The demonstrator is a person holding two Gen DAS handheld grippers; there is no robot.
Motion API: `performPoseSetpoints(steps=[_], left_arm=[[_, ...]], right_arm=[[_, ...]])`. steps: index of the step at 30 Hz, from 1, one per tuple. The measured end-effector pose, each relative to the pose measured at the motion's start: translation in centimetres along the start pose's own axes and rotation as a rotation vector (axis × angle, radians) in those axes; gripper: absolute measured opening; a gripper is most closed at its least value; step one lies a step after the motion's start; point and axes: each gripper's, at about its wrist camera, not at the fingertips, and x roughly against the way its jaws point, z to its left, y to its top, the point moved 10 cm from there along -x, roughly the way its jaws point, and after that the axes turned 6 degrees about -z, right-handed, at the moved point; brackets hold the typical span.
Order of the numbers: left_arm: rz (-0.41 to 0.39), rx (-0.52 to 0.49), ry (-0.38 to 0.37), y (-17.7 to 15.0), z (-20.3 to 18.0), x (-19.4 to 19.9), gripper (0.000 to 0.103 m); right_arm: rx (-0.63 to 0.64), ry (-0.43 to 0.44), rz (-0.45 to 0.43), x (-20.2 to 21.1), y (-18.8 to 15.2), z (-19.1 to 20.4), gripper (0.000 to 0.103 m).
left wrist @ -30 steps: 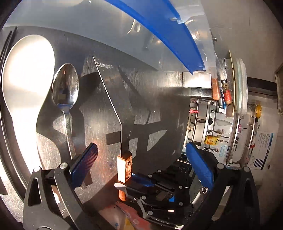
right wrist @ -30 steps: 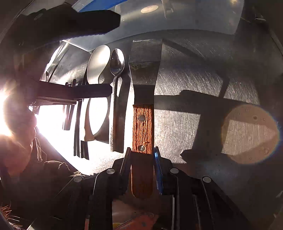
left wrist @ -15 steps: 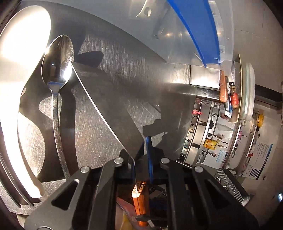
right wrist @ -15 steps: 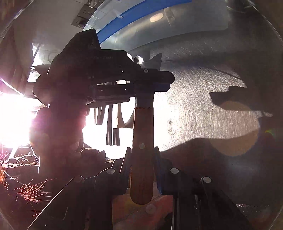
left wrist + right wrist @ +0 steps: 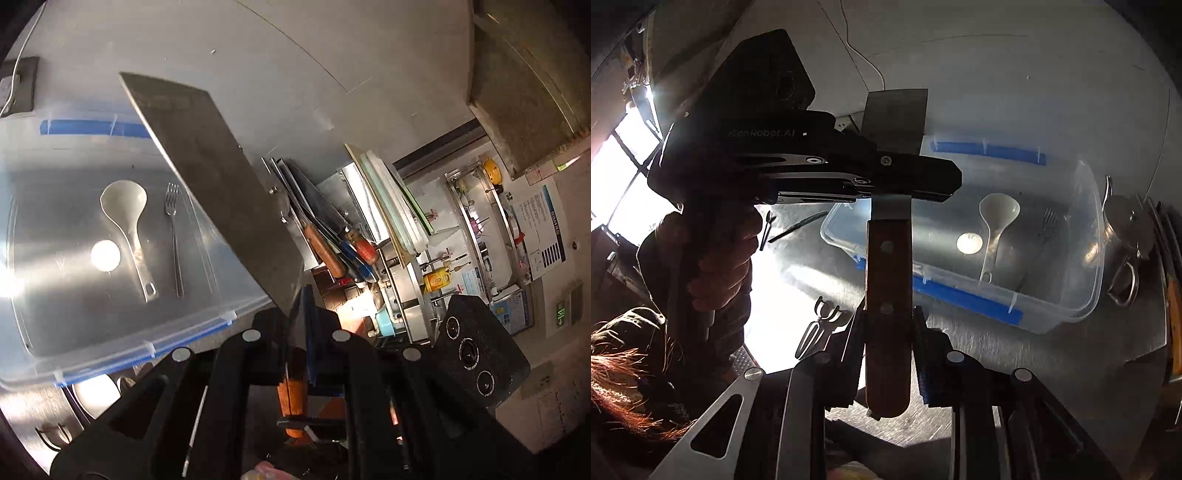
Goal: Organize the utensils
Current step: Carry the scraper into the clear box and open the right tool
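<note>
Both tools pinch one scraper (image 5: 886, 280) in mid-air: the right tool (image 5: 886, 332) clamps its wooden handle, the left tool (image 5: 886, 173) presses together on the blade neck. Risk, as I judge it: two grips on one rigid thing can twist it loose, dropping it onto the steel worktop (image 5: 1015, 350). Beyond sits a clear bin (image 5: 122, 343) holding a ladle (image 5: 125, 210) and fork (image 5: 173, 229). Farther off, racked knives (image 5: 325, 243) and shelving.

We see harsh backlight from the window (image 5: 624, 173) silhouetting the left gripper (image 5: 908, 177), glare spots on the steel counter (image 5: 1015, 347), and dark, fisheye-curved edges.
</note>
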Motion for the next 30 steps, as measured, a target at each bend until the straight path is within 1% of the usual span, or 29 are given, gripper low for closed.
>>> performPoseSetpoints(steps=[1, 2, 3, 4, 6, 8, 10, 12, 14, 17, 19, 20, 21, 23, 25, 26, 27, 28, 29, 30], left_arm=[[0.01, 0.03, 0.011, 1.8, 1.3, -0.4, 0.007], [0.025, 0.028, 0.039, 3.5, 2.7, -0.9, 0.007], [0.023, 0.035, 0.07, 4.9, 4.4, -1.3, 0.007], [0.023, 0.058, 0.103, 5.9, 6.3, -1.8, 0.007], [0.055, 0.104, 0.166, 6.7, 10.5, -3.4, 0.007], [0.101, 0.185, 0.203, 6.2, 14.8, -5.2, 0.007], [0.158, 0.264, 0.228, 4.8, 18.4, -6.8, 0.007], [0.224, 0.334, 0.239, 3.4, 21.1, -8.3, 0.007], [0.268, 0.361, 0.264, 2.5, 23.0, -9.5, 0.007], [0.322, 0.398, 0.319, 1.2, 25.3, -11.0, 0.007], [0.359, 0.436, 0.344, 0.4, 26.8, -12.0, 0.007], [0.377, 0.465, 0.333, -0.3, 27.2, -12.5, 0.008], [0.389, 0.48, 0.324, -0.6, 27.4, -12.8, 0.008], [0.419, 0.495, 0.317, -1.3, 27.6, -13.0, 0.008], [0.433, 0.498, 0.332, -1.6, 28.0, -12.9, 0.011], [0.432, 0.499, 0.328, -1.7, 27.9, -12.8, 0.018], [0.428, 0.497, 0.322, -1.4, 27.6, -12.6, 0.038], [0.415, 0.488, 0.317, -1.3, 27.5, -12.5, 0.054], [0.398, 0.469, 0.327, -0.9, 27.0, -12.0, 0.082], [0.372, 0.442, 0.333, -0.4, 26.6, -10.9, 0.085]], right_arm=[[-0.006, -0.017, 0.003, -1.4, 1.7, -0.9, 0.026], [-0.014, -0.02, 0.019, -3.1, 3.1, -1.7, 0.026], [-0.034, -0.024, 0.035, -5.1, 4.2, -2.2, 0.026], [-0.05, -0.023, 0.064, -6.9, 5.0, -2.9, 0.026], [-0.078, -0.027, 0.137, -10.4, 5.4, -4.5, 0.026], [-0.101, -0.024, 0.226, -13.8, 3.8, -5.0, 0.026], [-0.117, -0.023, 0.305, -16.5, 2.5, -5.8, 0.026], [-0.129, -0.029, 0.372, -18.8, 1.3, -6.5, 0.026], [-0.147, -0.027, 0.427, -20.6, 0.3, -7.0, 0.026], [-0.192, -0.031, 0.507, -22.8, -0.8, -8.1, 0.026], [-0.208, -0.046, 0.559, -23.5, -1.3, -8.4, 0.026], [-0.193, -0.064, 0.575, -24.0, -0.9, -8.5, 0.026], [-0.168, -0.078, 0.598, -24.3, -1.2, -8.7, 0.026], [-0.179, -0.07, 0.636, -24.7, -1.7, -8.8, 0.026], [-0.173, -0.084, 0.655, -24.7, -1.8, -8.9, 0.029], [-0.182, -0.083, 0.655, -24.6, -1.8, -9.0, 0.033], [-0.199, -0.069, 0.643, -24.2, -1.9, -9.0, 0.036], [-0.215, -0.061, 0.615, -23.9, -1.6, -9.2, 0.037], [-0.233, -0.061, 0.575, -23.4, -1.3, -9.9, 0.037], [-0.253, -0.058, 0.536, -22.4, -0.8, -10.0, 0.037]])
